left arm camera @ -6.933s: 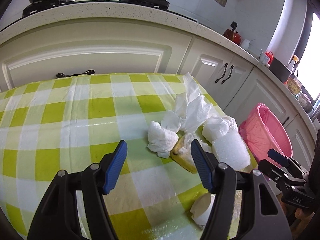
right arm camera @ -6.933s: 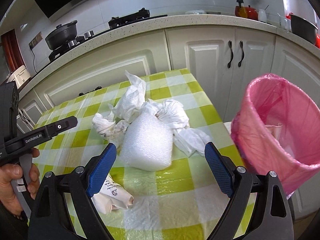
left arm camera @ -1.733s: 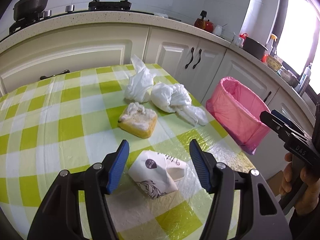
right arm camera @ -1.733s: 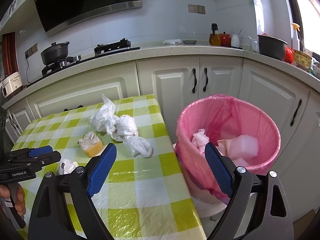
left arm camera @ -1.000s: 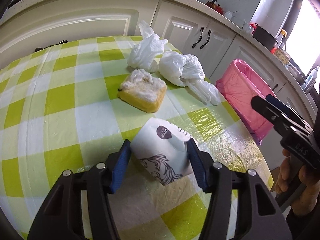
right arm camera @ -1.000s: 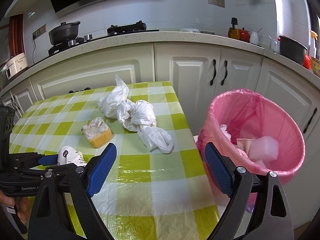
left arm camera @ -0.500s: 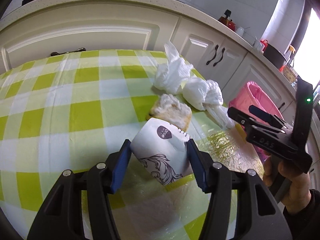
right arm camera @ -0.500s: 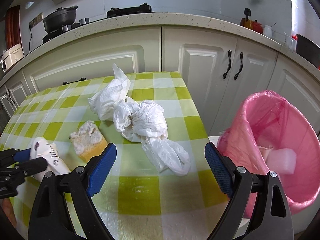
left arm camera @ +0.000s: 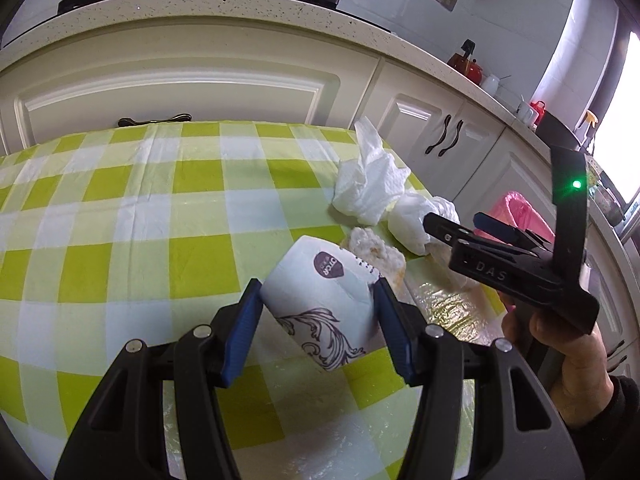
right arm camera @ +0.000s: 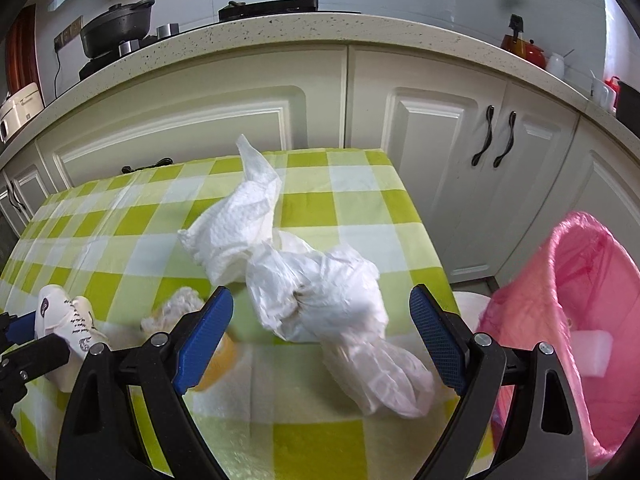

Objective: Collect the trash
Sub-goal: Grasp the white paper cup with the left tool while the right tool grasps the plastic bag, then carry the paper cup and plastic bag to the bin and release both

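Note:
My left gripper (left arm camera: 318,316) is shut on a crushed white paper cup (left arm camera: 320,300) with a purple logo, held above the green checked table (left arm camera: 140,208); the cup also shows in the right wrist view (right arm camera: 66,326). My right gripper (right arm camera: 322,338) is open, its jaws on either side of a knotted white plastic bag (right arm camera: 324,300) on the table. A crumpled paper towel (right arm camera: 236,232) lies just behind the bag. A yellow sponge (right arm camera: 216,352) sits by the right gripper's left finger. The pink-lined bin (right arm camera: 576,320) stands right of the table with foam inside.
White kitchen cabinets (right arm camera: 440,140) and a counter with a stove and pot (right arm camera: 116,28) run behind the table. The table's right edge (right arm camera: 432,248) drops off beside the bin. A red kettle (left arm camera: 466,66) stands on the counter.
My left gripper closed on the paper cup and lifted it off the table. My right gripper moved from beside the bin to the table and now straddles the plastic bag.

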